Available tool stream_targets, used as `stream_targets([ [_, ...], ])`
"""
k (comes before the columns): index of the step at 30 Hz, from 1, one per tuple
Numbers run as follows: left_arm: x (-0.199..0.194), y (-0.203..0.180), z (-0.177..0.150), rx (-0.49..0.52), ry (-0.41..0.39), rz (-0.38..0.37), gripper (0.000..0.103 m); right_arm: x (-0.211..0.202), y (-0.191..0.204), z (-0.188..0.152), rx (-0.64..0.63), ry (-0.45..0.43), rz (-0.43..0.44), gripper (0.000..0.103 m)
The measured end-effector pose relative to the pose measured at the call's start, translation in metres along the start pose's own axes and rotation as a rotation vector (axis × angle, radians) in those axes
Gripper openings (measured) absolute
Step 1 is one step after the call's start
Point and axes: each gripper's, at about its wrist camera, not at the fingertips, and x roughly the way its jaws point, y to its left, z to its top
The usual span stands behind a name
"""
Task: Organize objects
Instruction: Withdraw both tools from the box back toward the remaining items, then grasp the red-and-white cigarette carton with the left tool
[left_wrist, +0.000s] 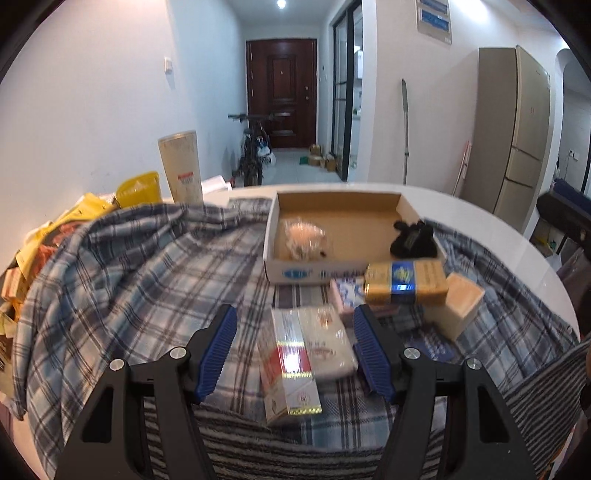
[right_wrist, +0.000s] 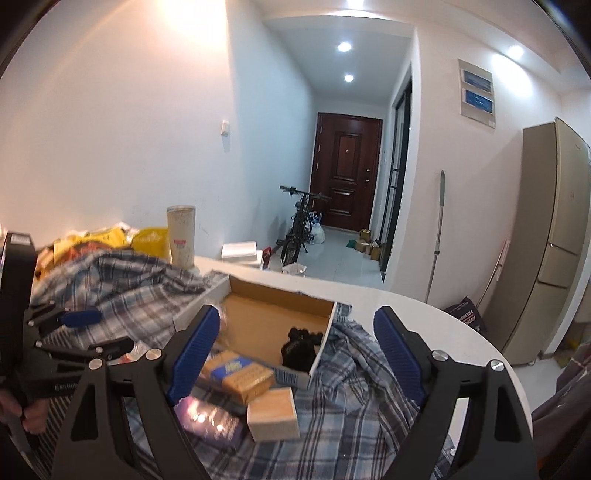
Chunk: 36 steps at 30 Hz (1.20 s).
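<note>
Between the blue ribbed pads of my left hand-held gripper (left_wrist: 295, 350), low in the frame's centre, lies a red, white and gold foil-wrapped carton (left_wrist: 290, 363) with a pale flat packet (left_wrist: 327, 345) against its right side. The jaws stand apart on either side of the carton without touching it, so nothing is held; I judge I am lining up to take it, since it is the nearest loose item.

Everything rests on a blue-grey plaid cloth (left_wrist: 129, 277) spread over the white round worktop (left_wrist: 509, 236). Upper centre sits the shallow open cardboard tray (left_wrist: 340, 267), the likely collection point: a clear-wrapped pale bundle (left_wrist: 304, 238) and a black clump (left_wrist: 413, 240) already lie inside.

Against the tray's lower right edge, a gold pack with a blue band (left_wrist: 404, 282) is stacked over a plain tan box (left_wrist: 460, 299), still outside.

My right hand-held gripper (right_wrist: 295, 354) hangs wide and empty, above that same pile, the jaws spread wide around nothing, leaving the left one room.
</note>
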Motion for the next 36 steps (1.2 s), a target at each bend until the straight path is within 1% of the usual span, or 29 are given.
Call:
stream_targets([
  [2,0.008,0.001,-0.005,-0.003,0.028,-0.005,0.068,0.012,-0.001,-0.009,0.005,0.061,0.05,0.089],
  [3,0.012,0.002,-0.007,-0.006,0.04,-0.007,0.068,0.019,-0.004,-0.015,0.03,0.1,0.068,0.089],
  [4,0.016,0.004,-0.009,-0.01,0.053,-0.009,0.068,0.031,-0.011,-0.028,0.089,0.151,0.086,0.089],
  [5,0.021,0.005,-0.011,-0.016,0.066,-0.011,0.068,0.031,-0.011,-0.028,0.089,0.151,0.086,0.089],
  [8,0.034,0.008,-0.014,-0.032,0.104,-0.036,0.068,0.042,-0.018,-0.042,0.128,0.188,0.081,0.089],
  [9,0.036,0.008,-0.015,-0.032,0.11,-0.04,0.066,0.044,-0.02,-0.045,0.136,0.19,0.076,0.089],
  [10,0.038,0.008,-0.016,-0.029,0.117,-0.041,0.06,0.047,-0.023,-0.047,0.141,0.191,0.068,0.089],
  [13,0.047,0.005,-0.02,-0.017,0.153,-0.044,0.054,0.057,-0.027,-0.051,0.136,0.188,0.026,0.089],
  [16,0.054,0.007,-0.022,-0.026,0.181,-0.045,0.047,0.065,-0.032,-0.055,0.142,0.197,0.024,0.089],
  [18,0.056,0.012,-0.022,-0.053,0.185,-0.039,0.035,0.071,-0.034,-0.057,0.149,0.211,0.037,0.089],
  [19,0.056,0.015,-0.022,-0.069,0.186,-0.042,0.032,0.074,-0.034,-0.057,0.148,0.214,0.037,0.089],
  [21,0.057,0.023,-0.023,-0.117,0.187,-0.059,0.028,0.076,-0.034,-0.059,0.146,0.22,0.03,0.089],
  [22,0.057,0.027,-0.023,-0.136,0.185,-0.066,0.026,0.076,-0.034,-0.06,0.147,0.222,0.029,0.089],
  [24,0.054,0.034,-0.023,-0.17,0.169,-0.081,0.024,0.077,-0.035,-0.061,0.15,0.226,0.029,0.089],
  [29,0.036,0.04,-0.02,-0.204,0.07,-0.095,0.024,0.081,-0.033,-0.063,0.145,0.236,0.024,0.089],
  [33,0.021,0.043,-0.019,-0.224,-0.015,-0.134,0.024,0.083,-0.031,-0.064,0.137,0.247,0.027,0.089],
  [36,0.013,0.043,-0.017,-0.223,-0.066,-0.156,0.024,0.085,-0.027,-0.065,0.124,0.259,0.045,0.089],
])
